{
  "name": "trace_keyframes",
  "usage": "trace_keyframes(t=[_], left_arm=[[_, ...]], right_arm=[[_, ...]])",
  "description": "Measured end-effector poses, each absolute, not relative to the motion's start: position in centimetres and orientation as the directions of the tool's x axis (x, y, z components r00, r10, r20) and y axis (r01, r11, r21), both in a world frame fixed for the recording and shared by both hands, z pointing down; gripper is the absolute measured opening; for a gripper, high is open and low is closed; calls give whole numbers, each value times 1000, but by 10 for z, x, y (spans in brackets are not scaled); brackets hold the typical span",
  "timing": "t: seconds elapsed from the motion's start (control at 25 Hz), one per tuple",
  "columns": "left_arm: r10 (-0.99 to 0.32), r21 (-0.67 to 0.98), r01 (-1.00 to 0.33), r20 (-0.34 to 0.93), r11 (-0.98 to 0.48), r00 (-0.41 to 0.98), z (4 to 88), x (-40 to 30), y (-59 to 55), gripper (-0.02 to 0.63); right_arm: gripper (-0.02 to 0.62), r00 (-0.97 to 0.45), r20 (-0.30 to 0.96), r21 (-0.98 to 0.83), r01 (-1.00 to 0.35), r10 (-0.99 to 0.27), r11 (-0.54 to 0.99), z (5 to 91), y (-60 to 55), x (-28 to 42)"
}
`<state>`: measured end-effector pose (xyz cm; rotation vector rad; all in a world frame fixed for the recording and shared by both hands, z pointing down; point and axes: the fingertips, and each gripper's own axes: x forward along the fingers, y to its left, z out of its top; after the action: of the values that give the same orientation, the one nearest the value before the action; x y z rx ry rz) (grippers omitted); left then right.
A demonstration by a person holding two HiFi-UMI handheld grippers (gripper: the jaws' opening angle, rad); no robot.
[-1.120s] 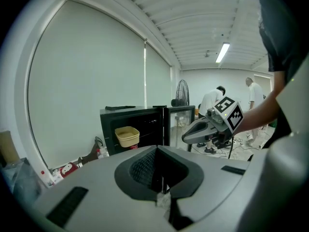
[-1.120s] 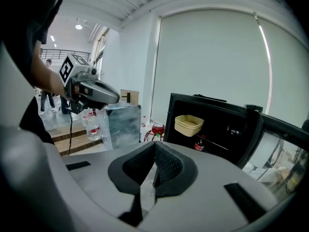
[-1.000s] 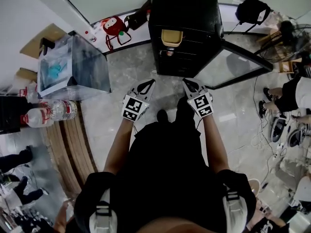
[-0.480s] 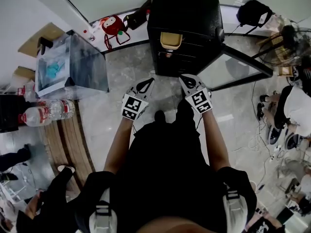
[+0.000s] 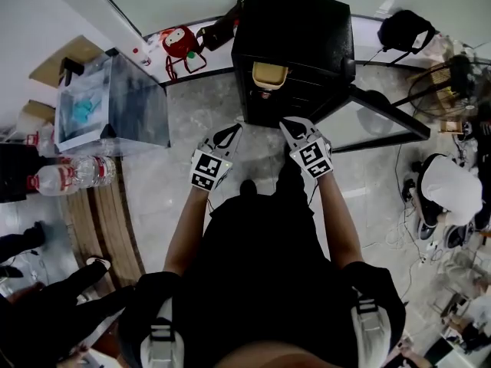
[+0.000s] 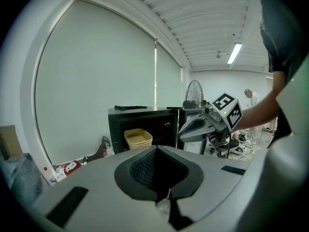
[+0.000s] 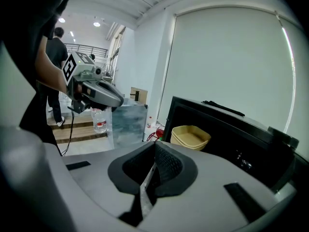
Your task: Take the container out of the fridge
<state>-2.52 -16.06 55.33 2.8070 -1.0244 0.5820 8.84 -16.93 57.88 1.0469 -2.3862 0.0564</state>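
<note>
Room: I see a glossy grey stone-patterned floor [image 5: 199, 110] and pale blinds along the wall.
Fridge: a small black box-shaped fridge [image 5: 295, 29], with its glass-panelled door [image 5: 376, 117] swung open to my right.
Container: a pale yellow, rounded-rectangular plastic tub [image 5: 270, 75], open-topped, on a shelf inside the fridge near the front.
Left gripper: the grey left gripper [image 6: 155, 151] has its ribbed jaws pressed together on nothing, apart from the tub.
Right gripper: the grey right gripper [image 7: 154, 146] is likewise closed and empty, just before the fridge opening.
</note>
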Motion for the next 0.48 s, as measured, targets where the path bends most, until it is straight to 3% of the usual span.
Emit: trace_keyframes(t=[0.48], left_arm=[[-644, -10, -696, 389, -718, 659, 551, -20, -205, 20]], right_arm=[[-2, -609, 520, 205, -592, -599, 780, 587, -223, 85]])
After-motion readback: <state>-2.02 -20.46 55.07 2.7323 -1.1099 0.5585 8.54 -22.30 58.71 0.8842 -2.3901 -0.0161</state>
